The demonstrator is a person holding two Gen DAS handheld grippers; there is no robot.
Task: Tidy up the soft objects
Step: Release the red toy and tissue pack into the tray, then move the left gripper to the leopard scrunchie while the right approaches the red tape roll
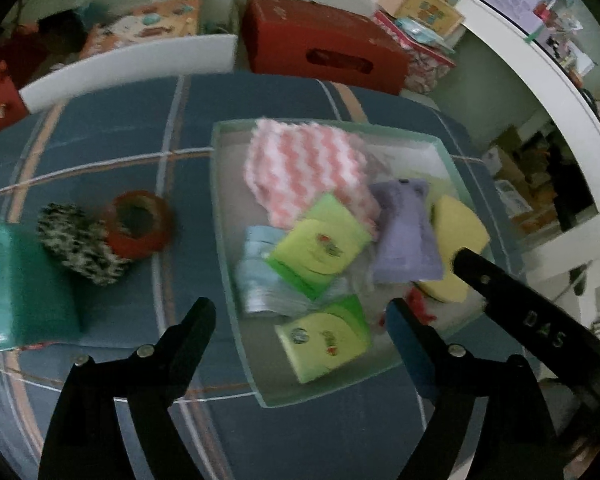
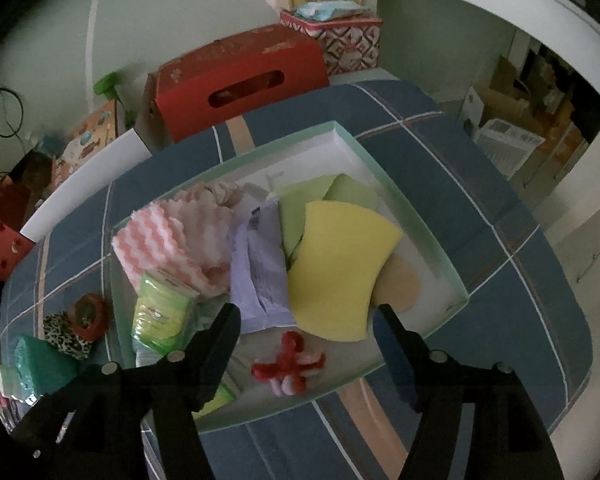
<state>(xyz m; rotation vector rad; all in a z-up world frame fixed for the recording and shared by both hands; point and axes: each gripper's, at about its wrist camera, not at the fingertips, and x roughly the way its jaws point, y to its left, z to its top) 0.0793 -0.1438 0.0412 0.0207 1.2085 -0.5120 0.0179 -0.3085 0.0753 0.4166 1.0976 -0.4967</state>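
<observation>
Grippers both spread wide, nothing between the pads: left gripper (image 1: 300,308) low centre of its view, right gripper (image 2: 306,312) low centre of its own. Shallow green-rimmed tray (image 2: 420,216) sits mid-frame on the blue plaid cloth (image 2: 500,300), holding a pink wavy cloth (image 2: 160,240), lilac pouch (image 2: 260,264), yellow sponge (image 2: 332,268), green tissue packs (image 1: 320,248) and a red-white fuzzy thing (image 2: 288,364), possibly pipe cleaner. Leopard-print item (image 1: 80,244) and teal pack (image 1: 24,284) lie left, outside the tray.

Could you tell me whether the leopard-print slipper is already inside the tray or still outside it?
Outside. The leopard-print slipper lies on the blue plaid cloth beside the tray, next to a teal block.
</observation>
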